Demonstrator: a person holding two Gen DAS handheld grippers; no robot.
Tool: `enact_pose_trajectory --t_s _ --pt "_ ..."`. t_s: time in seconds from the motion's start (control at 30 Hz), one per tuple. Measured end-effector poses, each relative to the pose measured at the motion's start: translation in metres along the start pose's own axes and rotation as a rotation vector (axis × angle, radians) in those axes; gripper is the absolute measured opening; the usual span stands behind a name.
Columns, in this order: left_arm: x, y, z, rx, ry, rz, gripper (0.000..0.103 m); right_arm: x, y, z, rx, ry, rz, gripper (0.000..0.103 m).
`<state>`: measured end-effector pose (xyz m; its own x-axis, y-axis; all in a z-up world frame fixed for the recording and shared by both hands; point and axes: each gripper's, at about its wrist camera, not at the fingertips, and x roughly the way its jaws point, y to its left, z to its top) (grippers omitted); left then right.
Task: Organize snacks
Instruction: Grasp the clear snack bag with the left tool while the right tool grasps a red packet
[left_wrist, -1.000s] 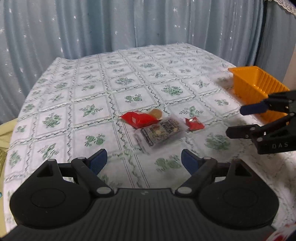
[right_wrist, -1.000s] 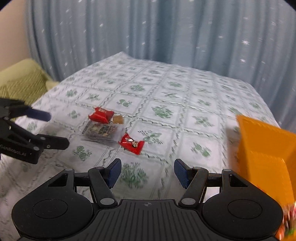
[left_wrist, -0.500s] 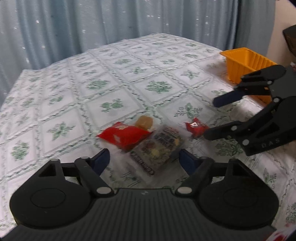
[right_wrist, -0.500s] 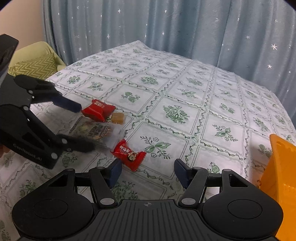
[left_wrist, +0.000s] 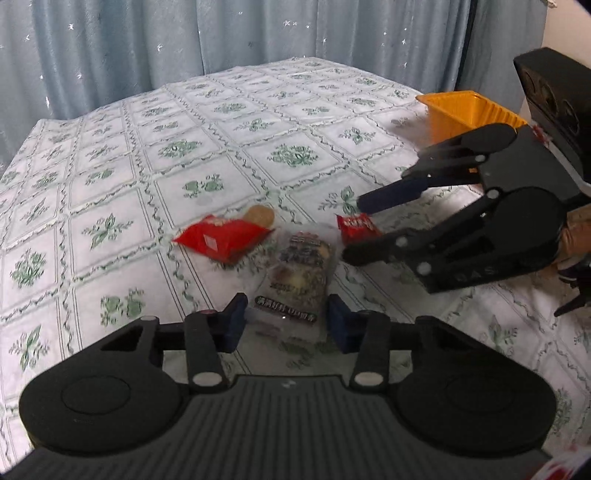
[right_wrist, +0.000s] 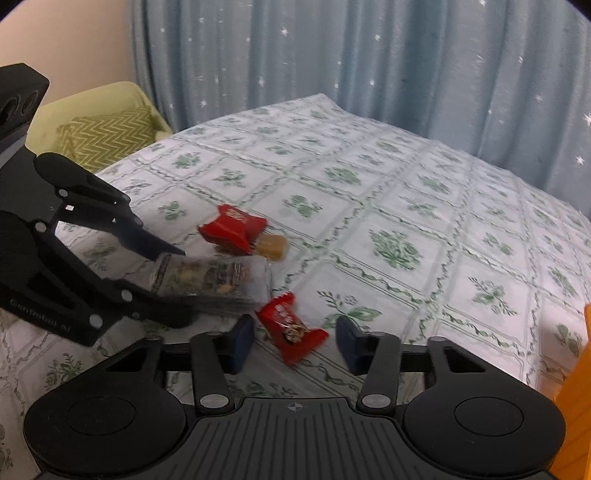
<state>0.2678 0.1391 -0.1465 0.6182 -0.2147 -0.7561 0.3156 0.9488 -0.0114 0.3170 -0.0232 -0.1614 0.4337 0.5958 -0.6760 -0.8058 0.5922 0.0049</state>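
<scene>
The clear plastic snack packet with dark printed label (left_wrist: 301, 280) lies flat on the table, its near end between the spread fingers of the left gripper (left_wrist: 284, 323), jaws wide and not closed on it. The right wrist view shows this from the side (right_wrist: 210, 282), one finger above the packet and one along its near edge. Only that view shows the small red wrapped candy (right_wrist: 291, 328) sitting between the right gripper (right_wrist: 295, 341) fingers, jaws wide, not pinching. The left view shows the same candy (left_wrist: 356, 227) between those fingers from outside.

Just beyond lie a larger red foil snack pouch (left_wrist: 221, 238) and a round tan biscuit (left_wrist: 260, 216), touching. The orange plastic tray (left_wrist: 469, 110) stands well apart near the table's right edge; open cloth lies between. The white tablecloth with green floral squares (left_wrist: 229, 147) meets blue star-speckled curtains (right_wrist: 369, 55); a yellow-green chair with zigzag cushion (right_wrist: 103, 129) appears only in the right view.
</scene>
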Motion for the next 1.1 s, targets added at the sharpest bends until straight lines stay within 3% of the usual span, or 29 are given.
enact_pose_trajectory --t_s 0.07,0.17,0.43,0.5,0.53,0.6,0.73,0.97,1.1 --pt "-0.003 -0.004 -0.002 -0.011 0.008 0.011 0.041 0.000 0.002 0.000 -0.002 -0.002 0.012 0.032" --pt "-0.007 -0.006 -0.005 -0.043 0.023 0.025 0.041 -0.001 0.005 0.000 0.014 0.012 0.019 0.023" --pt "-0.025 -0.025 -0.022 -0.096 0.033 0.042 0.042 -0.030 0.001 -0.008 0.223 0.117 -0.101 0.022" --pt "-0.027 -0.029 -0.025 -0.101 0.029 0.040 0.045 -0.039 -0.002 -0.013 0.277 0.134 -0.119 0.023" --pt "-0.028 -0.030 -0.026 -0.103 0.029 0.041 0.052 -0.044 -0.001 -0.017 0.294 0.140 -0.134 0.023" --pt "-0.028 -0.031 -0.027 -0.105 0.023 0.045 0.057 -0.053 0.000 -0.023 0.306 0.136 -0.148 0.023" --pt "-0.030 -0.028 -0.024 -0.115 -0.011 0.052 0.059 -0.062 0.004 -0.031 0.279 0.116 -0.140 0.047" --pt "-0.030 -0.022 -0.019 -0.149 -0.046 0.065 0.060 -0.058 0.007 -0.030 0.235 0.067 -0.120 0.048" --pt "-0.029 -0.021 -0.019 -0.152 -0.049 0.062 0.060 -0.048 0.018 -0.028 0.157 0.090 -0.125 0.048"
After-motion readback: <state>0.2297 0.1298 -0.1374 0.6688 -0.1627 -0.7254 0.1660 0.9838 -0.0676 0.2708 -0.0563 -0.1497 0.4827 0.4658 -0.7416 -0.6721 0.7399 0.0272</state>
